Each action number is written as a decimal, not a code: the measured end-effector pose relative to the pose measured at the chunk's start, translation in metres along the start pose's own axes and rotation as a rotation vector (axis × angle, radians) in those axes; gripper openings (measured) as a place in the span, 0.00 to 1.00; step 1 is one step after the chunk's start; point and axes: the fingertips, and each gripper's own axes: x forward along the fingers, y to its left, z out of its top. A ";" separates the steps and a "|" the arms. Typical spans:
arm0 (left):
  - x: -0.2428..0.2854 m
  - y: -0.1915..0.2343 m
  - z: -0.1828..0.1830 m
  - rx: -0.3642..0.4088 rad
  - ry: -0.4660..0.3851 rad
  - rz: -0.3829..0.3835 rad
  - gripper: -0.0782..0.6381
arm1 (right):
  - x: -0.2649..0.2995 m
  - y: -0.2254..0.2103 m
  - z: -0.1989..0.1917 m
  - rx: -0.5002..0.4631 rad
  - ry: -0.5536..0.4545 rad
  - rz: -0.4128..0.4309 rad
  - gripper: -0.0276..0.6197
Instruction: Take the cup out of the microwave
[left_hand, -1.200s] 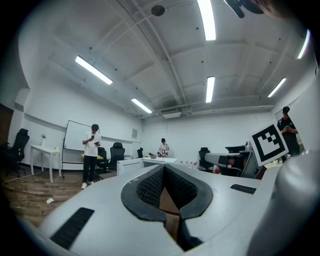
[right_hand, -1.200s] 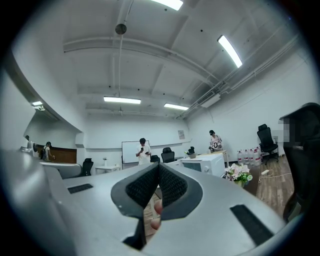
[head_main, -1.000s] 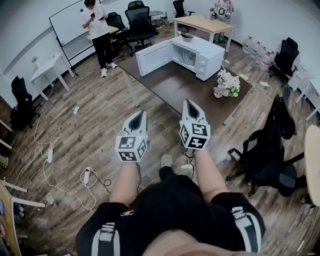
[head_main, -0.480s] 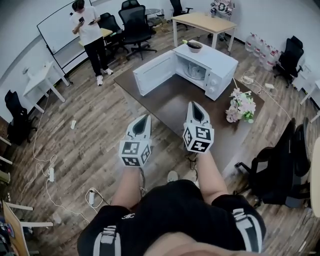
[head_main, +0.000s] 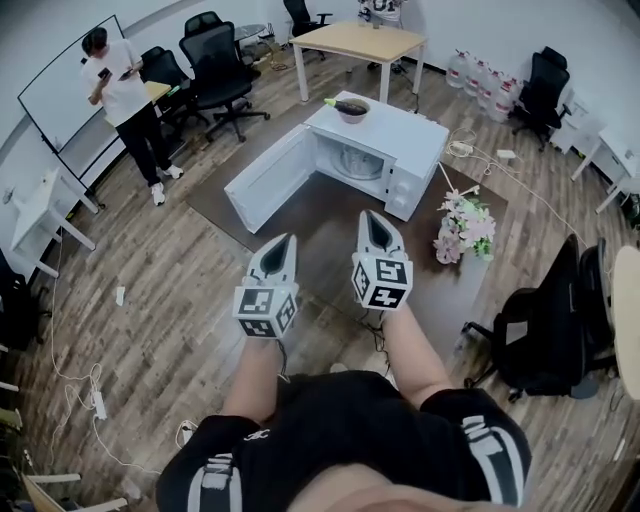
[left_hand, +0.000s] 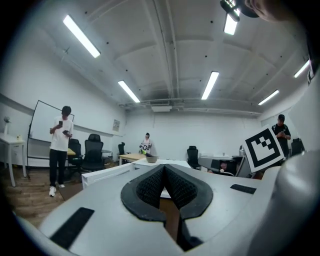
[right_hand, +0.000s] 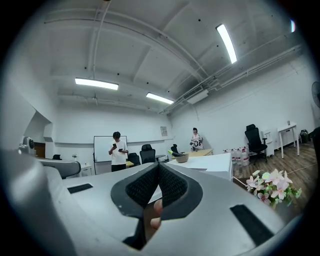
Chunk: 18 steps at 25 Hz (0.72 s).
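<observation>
While both hands are held out over the near edge of the dark surface (head_main: 330, 250), the left gripper (head_main: 283, 240) and the right gripper (head_main: 375, 216) sit side by side at the middle of the head view, pointing toward the top of the frame. Each gripper view shows the ribbed pads pressed together at the tips, with nothing caught between them. Above them stands the white microwave (head_main: 405, 135), its door (head_main: 268, 182) swung out toward the left and the cavity exposed. A pale, glassy shape (head_main: 352, 162) sits inside that cavity; it is too small to say for certain that it is the cup. A bowl (head_main: 351, 108) rests on the microwave's roof. A bunch of pink and white flowers (head_main: 460, 230) stands on the surface at right of centre. A person in a white shirt (head_main: 122, 95) stands at upper left.
</observation>
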 end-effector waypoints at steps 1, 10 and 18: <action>0.009 0.002 -0.002 -0.019 0.002 -0.014 0.11 | 0.005 -0.002 -0.002 0.000 0.006 -0.006 0.04; 0.099 0.039 -0.005 -0.041 -0.013 -0.149 0.11 | 0.061 -0.033 -0.013 -0.017 -0.001 -0.162 0.04; 0.174 0.083 -0.011 -0.010 0.013 -0.316 0.11 | 0.122 -0.039 -0.020 -0.013 -0.095 -0.273 0.04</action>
